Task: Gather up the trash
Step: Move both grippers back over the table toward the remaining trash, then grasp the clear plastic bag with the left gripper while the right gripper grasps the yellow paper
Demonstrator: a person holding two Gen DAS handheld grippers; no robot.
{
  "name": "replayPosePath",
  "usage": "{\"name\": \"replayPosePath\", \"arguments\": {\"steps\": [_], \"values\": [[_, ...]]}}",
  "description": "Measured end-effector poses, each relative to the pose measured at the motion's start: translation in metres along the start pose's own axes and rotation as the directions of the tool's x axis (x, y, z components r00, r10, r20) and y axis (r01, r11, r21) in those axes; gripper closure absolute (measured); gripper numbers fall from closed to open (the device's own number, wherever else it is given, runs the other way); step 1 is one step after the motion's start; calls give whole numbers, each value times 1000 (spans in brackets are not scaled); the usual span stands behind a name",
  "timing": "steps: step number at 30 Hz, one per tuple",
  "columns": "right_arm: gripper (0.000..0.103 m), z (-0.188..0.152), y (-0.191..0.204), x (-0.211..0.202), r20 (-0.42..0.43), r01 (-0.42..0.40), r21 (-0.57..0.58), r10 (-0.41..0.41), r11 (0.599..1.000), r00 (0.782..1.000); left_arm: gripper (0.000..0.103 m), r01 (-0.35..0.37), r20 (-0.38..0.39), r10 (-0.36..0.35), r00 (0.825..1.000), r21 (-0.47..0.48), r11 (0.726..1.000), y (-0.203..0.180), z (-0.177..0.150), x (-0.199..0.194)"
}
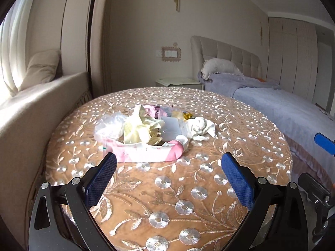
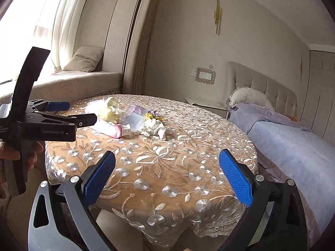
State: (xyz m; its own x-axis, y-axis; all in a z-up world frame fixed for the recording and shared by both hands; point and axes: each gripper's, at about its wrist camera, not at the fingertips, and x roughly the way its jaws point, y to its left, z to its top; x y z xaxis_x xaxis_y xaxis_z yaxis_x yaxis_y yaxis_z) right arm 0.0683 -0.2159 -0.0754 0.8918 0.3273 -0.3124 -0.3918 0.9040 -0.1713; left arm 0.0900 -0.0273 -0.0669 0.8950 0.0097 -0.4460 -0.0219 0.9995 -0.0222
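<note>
Crumpled tissue-and-wrapper trash pile [image 1: 150, 129], uncollected, mid embroidered round tabletop [image 1: 167, 198]; left gripper [image 1: 168, 165], right gripper [image 2: 167, 163] wide open, empty.

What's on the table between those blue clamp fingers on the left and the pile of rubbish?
Nothing but bare embroidered tablecloth lies between the left gripper and the trash pile, as the left wrist view shows.

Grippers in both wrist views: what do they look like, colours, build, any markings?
Both match: left gripper and right gripper have blue textured pads on black linkages with silver rivets, over grey curved frames. White "GenRobot.AI" lettering marks the left one's black body.
</note>
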Motion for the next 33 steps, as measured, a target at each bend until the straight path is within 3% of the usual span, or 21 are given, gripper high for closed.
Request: {"name": "replayPosePath", "arguments": {"steps": [16, 26, 30, 33], "values": [[5, 50, 33, 70, -14, -126, -14, 126, 992, 992, 5, -84, -34, 82, 996, -65, 994, 57, 23, 32], [5, 73, 53, 106, -23, -176, -27, 176, 984, 984, 5, -143, -41, 141, 989, -55, 988, 89, 42, 50], [5, 80, 60, 117, -32, -188, -33, 187, 982, 982, 5, -174, -89, 170, 981, -33, 984, 103, 49, 69], [5, 84, 66, 127, -38, -187, -41, 186, 981, 982, 5, -148, -141, 142, 980, -37, 988, 113, 54, 87]]}}
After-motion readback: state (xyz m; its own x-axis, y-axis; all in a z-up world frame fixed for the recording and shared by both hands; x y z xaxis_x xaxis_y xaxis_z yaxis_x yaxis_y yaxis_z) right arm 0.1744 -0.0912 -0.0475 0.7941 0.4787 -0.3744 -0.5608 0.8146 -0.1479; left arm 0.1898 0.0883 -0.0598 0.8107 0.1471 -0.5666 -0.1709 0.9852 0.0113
